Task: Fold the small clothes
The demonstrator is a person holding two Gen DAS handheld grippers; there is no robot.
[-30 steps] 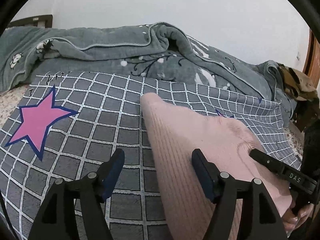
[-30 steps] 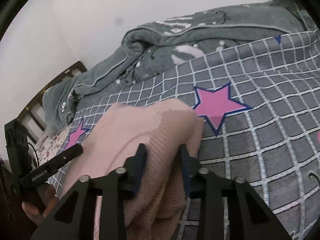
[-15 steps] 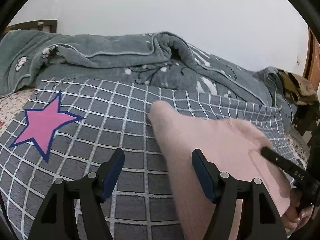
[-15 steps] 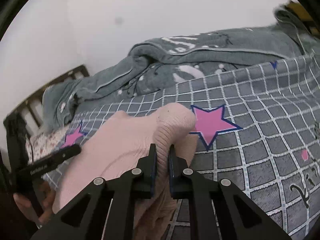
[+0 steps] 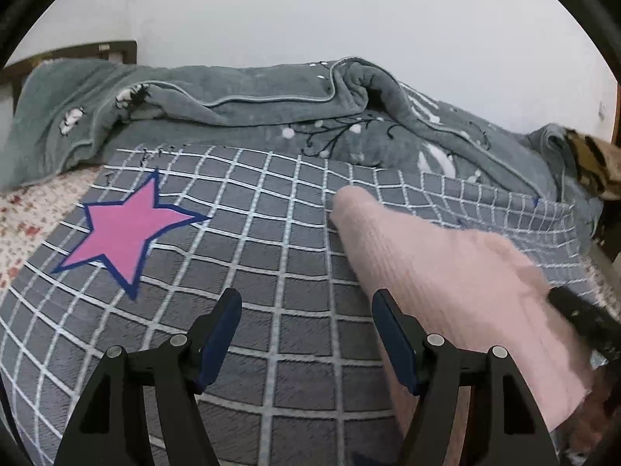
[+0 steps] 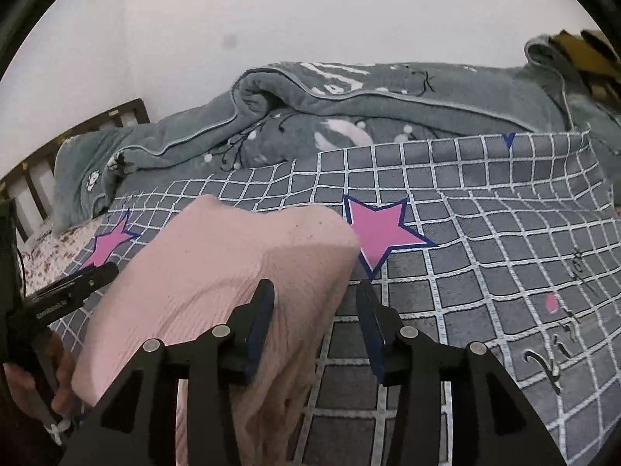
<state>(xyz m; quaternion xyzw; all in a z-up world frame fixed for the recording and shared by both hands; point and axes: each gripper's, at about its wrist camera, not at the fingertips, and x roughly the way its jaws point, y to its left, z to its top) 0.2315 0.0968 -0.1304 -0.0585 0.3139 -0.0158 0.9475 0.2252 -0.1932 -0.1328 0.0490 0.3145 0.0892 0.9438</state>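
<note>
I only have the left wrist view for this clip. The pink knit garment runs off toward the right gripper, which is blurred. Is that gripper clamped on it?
Observer: No. In the right wrist view the right gripper is open, with the pink knit garment lying against its left finger only.
Operator: Anything on the checked cover beyond the garment?
Observer: A second pink star, just right of the garment's far corner.
Operator: How does the left gripper look from there?
Observer: Only one dark finger of the left gripper shows, at the garment's left edge.
</note>
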